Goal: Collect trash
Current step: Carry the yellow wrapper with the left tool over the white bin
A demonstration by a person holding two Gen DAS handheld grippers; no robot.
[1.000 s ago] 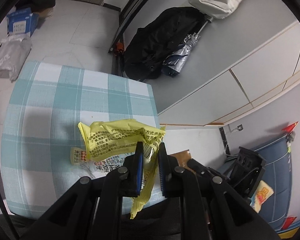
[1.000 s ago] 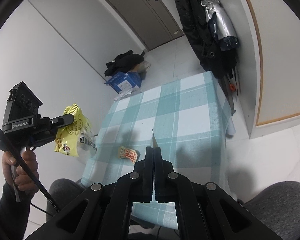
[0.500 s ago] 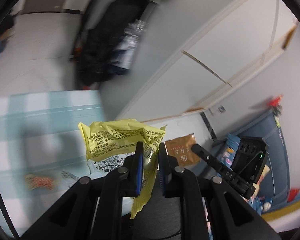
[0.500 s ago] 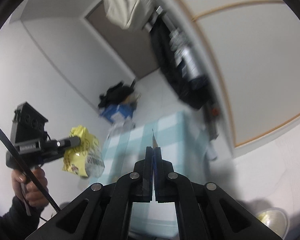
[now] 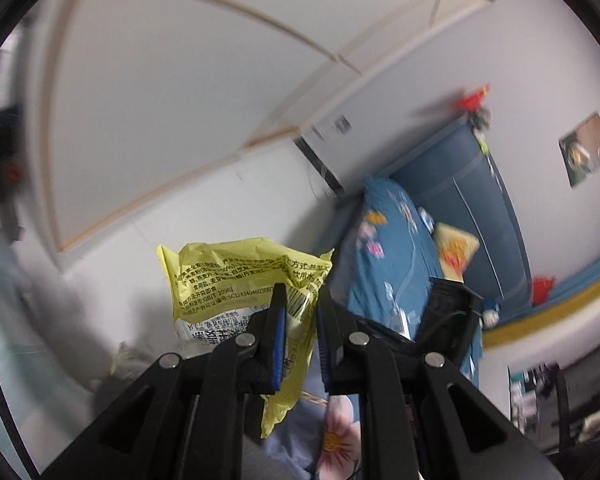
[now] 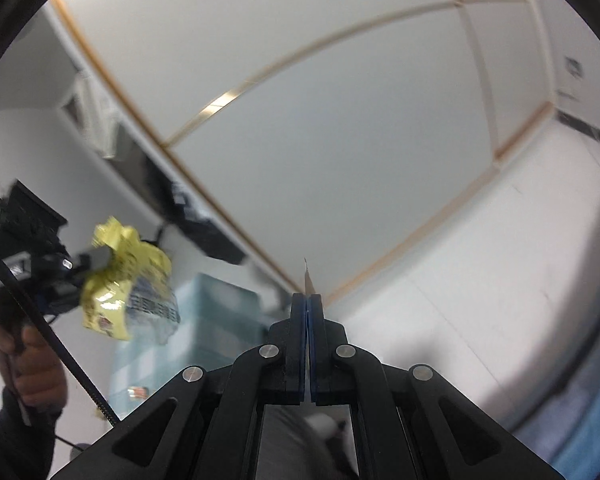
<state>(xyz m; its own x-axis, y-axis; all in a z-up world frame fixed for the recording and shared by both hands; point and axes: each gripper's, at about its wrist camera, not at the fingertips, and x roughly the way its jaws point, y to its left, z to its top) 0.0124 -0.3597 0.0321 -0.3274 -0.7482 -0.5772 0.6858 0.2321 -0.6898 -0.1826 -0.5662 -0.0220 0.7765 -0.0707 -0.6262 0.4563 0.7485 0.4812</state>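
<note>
My left gripper point(image 5: 301, 300) is shut on a crumpled yellow snack wrapper point(image 5: 236, 276) and holds it in the air, clear of the table. It also shows in the right wrist view point(image 6: 128, 280), held by the left gripper point(image 6: 96, 258) at the far left. My right gripper point(image 6: 307, 300) is shut on a thin flat brown packet point(image 6: 307, 278), seen edge-on, only its tip showing above the jaws. A small orange wrapper point(image 6: 138, 392) lies on the checked tablecloth point(image 6: 204, 320).
White wardrobe panels point(image 5: 180, 100) with wooden trim fill the view ahead. A blue floral bed point(image 5: 392, 248) with a yellow cushion point(image 5: 454, 246) lies to the right. Dark clothing point(image 6: 188, 208) hangs by the wall. The views are blurred by motion.
Both grippers have swung right, away from the table toward the wardrobe and bed, each still holding its piece of trash. The table has slid out of the left wrist view.
</note>
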